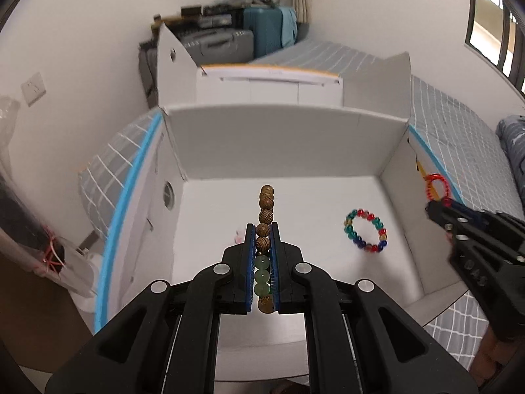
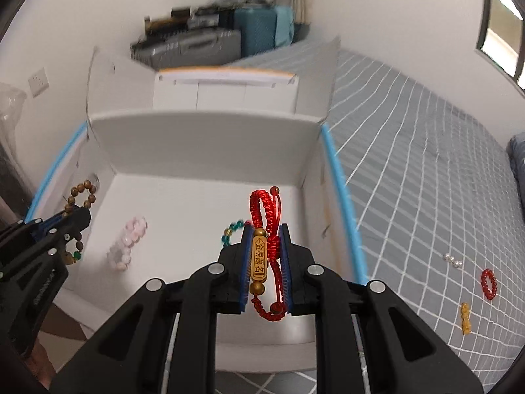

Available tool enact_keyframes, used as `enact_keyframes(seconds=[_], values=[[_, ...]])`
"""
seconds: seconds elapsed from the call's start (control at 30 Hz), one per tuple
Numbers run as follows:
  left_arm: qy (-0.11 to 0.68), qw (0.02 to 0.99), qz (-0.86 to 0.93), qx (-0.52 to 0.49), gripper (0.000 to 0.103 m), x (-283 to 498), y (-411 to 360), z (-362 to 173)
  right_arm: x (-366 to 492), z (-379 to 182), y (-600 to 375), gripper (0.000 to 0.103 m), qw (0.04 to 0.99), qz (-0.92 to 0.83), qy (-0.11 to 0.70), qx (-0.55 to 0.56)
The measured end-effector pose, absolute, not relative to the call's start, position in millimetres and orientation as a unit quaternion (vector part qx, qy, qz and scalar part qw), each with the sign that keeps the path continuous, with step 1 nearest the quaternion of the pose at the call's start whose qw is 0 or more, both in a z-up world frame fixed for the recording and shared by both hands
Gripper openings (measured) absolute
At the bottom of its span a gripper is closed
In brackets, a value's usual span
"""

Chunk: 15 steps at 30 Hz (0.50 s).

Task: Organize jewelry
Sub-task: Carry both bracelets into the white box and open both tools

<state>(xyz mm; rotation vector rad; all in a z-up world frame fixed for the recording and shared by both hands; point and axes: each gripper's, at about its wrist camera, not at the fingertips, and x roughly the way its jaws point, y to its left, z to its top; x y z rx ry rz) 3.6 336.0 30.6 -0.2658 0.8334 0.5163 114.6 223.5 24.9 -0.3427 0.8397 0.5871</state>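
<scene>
My left gripper is shut on a wooden-and-green bead bracelet, held above the floor of an open white cardboard box. My right gripper is shut on a red braided cord bracelet with a gold tube charm, held over the box's right part. A multicoloured glass bead bracelet lies on the box floor at the right. A pale pink bead bracelet lies on the box floor at the left. The right gripper also shows in the left wrist view, and the left gripper in the right wrist view.
The box sits on a grey checked bedsheet. On the sheet to the right lie a red bead ring, a yellow bead piece and small pearl beads. Suitcases and clutter stand at the far wall.
</scene>
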Motion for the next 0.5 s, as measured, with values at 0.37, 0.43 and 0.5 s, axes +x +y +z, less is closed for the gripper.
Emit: enact_keyframes(seconds=[0.37,0.43,0.5], values=[[0.417,0.864,0.250,-0.133,0.008,8.5,342.9,18.1,123.9,-5.0,224.2,0.015,0.844,0.265,0.442,-0.148],[0.419,0.862,0.253,-0.132,0.009,9.9,344.6,15.5,125.9,-5.7,222.8,0.016,0.845,0.262,0.443,-0.144],[0.416,0.862,0.255,-0.135,0.011,10.1,344.8,15.1,126.6,-6.2,220.8,0.024,0.847,0.261,0.442,-0.141]])
